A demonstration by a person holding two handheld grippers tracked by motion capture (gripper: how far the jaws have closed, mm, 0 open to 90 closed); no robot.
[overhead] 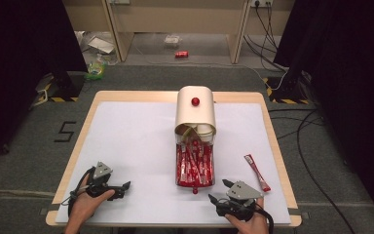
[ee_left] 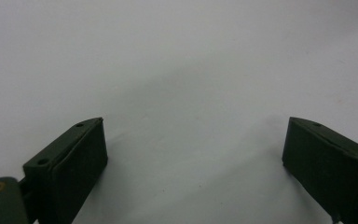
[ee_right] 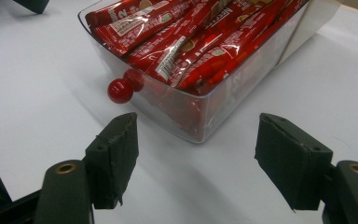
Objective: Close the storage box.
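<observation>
A cream dispenser box (overhead: 195, 113) with a red knob on top stands at the middle of the white table (overhead: 131, 146). Its clear drawer (overhead: 194, 168) is pulled out toward me and packed with red sachets (ee_right: 177, 37). The drawer's red knob (ee_right: 120, 90) sticks out from its front wall (ee_right: 214, 98). One loose red sachet (overhead: 257, 172) lies to the drawer's right. My right gripper (ee_right: 198, 121) is open with nothing between its jaws, just short of the drawer's front corner, and shows at the front right (overhead: 219, 191). My left gripper (overhead: 124, 190) rests at the front left, open (ee_left: 196, 123) over bare white surface.
The table's wooden rim (overhead: 272, 141) frames the white surface. Beyond it on the floor lie a red can (overhead: 181, 54), litter at the back left, and cables (overhead: 302, 141) on the right. A taped figure 5 (overhead: 65, 130) marks the floor at left.
</observation>
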